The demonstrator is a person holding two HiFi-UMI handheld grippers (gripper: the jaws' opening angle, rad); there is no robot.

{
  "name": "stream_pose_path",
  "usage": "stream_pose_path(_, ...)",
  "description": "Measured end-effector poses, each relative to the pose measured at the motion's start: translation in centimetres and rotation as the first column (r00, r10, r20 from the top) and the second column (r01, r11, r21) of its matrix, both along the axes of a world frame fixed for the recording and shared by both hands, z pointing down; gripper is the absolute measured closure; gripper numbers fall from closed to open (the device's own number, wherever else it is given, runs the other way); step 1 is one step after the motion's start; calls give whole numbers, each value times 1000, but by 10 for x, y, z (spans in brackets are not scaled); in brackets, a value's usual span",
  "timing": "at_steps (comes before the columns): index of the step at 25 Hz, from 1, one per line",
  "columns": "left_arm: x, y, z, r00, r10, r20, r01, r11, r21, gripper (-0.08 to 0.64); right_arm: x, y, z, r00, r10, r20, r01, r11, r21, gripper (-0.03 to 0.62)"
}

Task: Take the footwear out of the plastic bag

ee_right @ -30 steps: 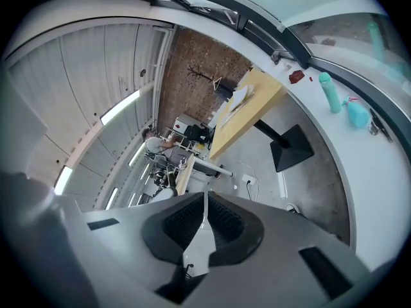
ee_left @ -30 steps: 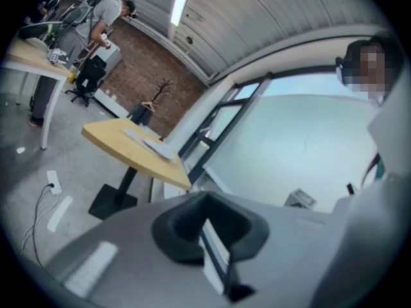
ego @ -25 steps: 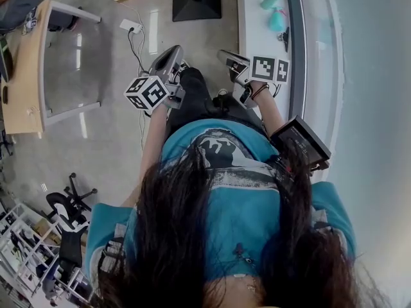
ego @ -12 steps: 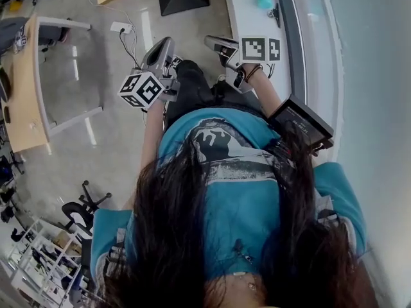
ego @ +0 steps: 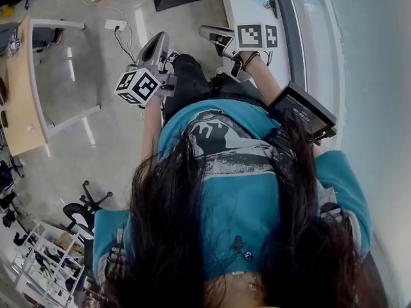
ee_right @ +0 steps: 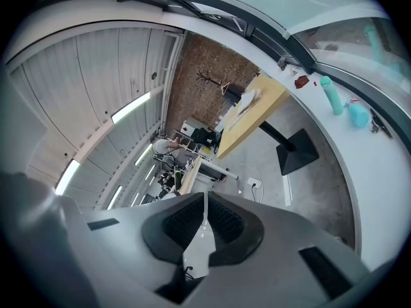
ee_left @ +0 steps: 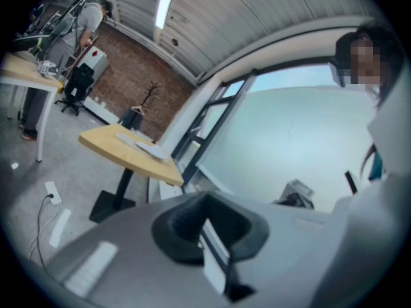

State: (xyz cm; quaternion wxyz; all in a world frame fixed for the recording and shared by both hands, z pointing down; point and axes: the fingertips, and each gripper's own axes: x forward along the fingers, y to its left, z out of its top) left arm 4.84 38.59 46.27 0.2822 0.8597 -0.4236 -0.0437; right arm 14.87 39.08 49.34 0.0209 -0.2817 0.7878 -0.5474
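**A:** What is filling most of the head view?

**B:** The grey floor (ego: 96, 127) is spreading over the left side. A person in a teal shirt (ego: 244, 178) is taking up the middle, with long dark hair hanging down.

**A:** And the furniture?

**B:** A wooden tabletop (ego: 16, 101) is running down the left edge. A white tabletop (ego: 232, 5) is running beside the window at the top right.

**A:** What are the grippers doing?

**B:** The person is holding both out in front of the body, near each other but apart. The left gripper (ego: 159, 38) is hanging over the floor, its jaws pressing together on nothing. The right gripper (ego: 207, 31) is hovering just beside the white tabletop's edge, closed too and carrying nothing.

**A:** Where are the footwear and the plastic bag?

**B:** I cannot tell, since no view is showing them.

**A:** Anything smaller?

**B:** A black box (ego: 302, 111) is sitting by the person's right forearm. Two teal bottles (ee_right: 332, 96) are standing at the white tabletop's far end. A white power strip (ego: 115, 25) is lying on the floor.
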Motion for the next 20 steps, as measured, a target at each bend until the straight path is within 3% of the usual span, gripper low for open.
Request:
stream_pose_path(8, -18, 5, -8, 999, -42, -19, 41, 999, -8, 560, -16, 3, -7, 999, -37, -24, 36, 999, -19, 561)
stream_pose_path(14, -29, -3, -8, 998, -42, -41, 41, 999, -20, 560, -21, -3, -7, 999, -21, -42, 20, 999, -39, 561)
stream_pose_path(20, -58, -27, 13, 998, -20, -52, 19, 999, -30, 561, -52, -25, 14, 999, -10, -51, 7, 998, -59, 561)
